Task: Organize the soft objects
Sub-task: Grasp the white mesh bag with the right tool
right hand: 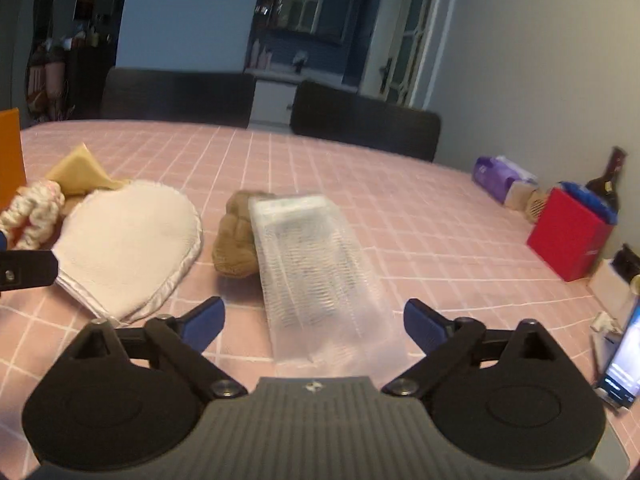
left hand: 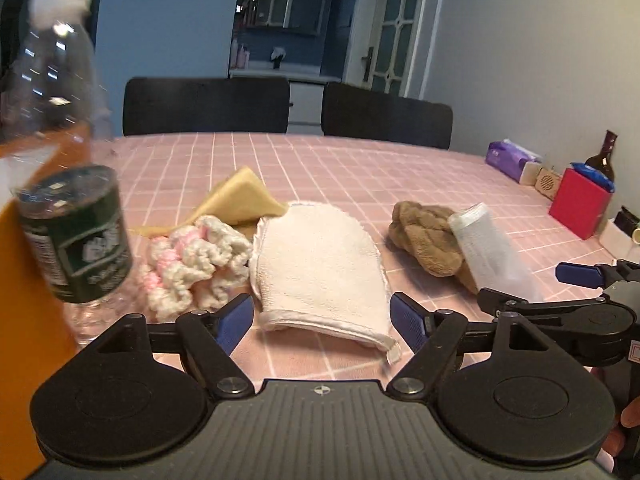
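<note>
Both tongs gaped wide and empty: the left gripper [left hand: 322, 322] faced the white mitt [left hand: 320, 264] at twelve o'clock, while the right gripper [right hand: 314, 324] stood nearer the mesh cloth [right hand: 316, 276], its long axis running six to twelve.

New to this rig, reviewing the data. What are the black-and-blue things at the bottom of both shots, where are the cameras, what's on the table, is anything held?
No robot: a person carries one two-finger tool per hand, each with a fisheye camera looking along its blue-padded fingers. In the left view the left tool stands open before a white terry mitt. In the right view the right tool stands open before a translucent white mesh pouch. Neither holds anything. Also on the pink checked tablecloth: a pink-and-white crocheted bundle, a yellow cloth and a brown plush towel.
</note>
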Demonstrator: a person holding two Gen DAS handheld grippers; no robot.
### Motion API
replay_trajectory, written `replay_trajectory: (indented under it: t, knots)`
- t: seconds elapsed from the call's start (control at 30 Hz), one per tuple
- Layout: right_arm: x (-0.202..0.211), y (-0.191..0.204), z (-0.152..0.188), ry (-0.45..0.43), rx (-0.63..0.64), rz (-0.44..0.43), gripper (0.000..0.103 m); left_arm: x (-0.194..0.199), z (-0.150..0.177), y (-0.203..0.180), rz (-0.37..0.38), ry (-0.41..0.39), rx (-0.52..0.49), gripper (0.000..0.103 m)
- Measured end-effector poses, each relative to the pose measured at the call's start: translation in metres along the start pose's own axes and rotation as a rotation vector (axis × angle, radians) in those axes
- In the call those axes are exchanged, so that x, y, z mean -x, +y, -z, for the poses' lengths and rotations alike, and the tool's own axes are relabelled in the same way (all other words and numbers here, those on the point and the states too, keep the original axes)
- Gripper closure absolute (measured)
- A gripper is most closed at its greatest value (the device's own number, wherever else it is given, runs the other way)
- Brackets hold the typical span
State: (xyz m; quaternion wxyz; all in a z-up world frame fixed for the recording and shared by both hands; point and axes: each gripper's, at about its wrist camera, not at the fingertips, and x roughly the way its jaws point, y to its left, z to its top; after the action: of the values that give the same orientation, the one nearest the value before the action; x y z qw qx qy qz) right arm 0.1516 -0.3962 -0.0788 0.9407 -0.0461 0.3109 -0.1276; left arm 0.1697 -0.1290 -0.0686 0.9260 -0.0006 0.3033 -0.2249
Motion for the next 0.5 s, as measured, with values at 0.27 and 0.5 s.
replay_trajectory:
  t: [0.27,0.5]
  knots:
    - [-0.035,-0.006,-0.004,0.067,-0.059,-0.038,0.011,-0.026,-0.004,0.005,-0.044,0.051,0.048,0.009]
    - [-0.039,-0.008,-0.002,0.100,-0.104,-0.070,0.034,-0.037,-0.004,-0.004,-0.053,0.073,0.036,0.011]
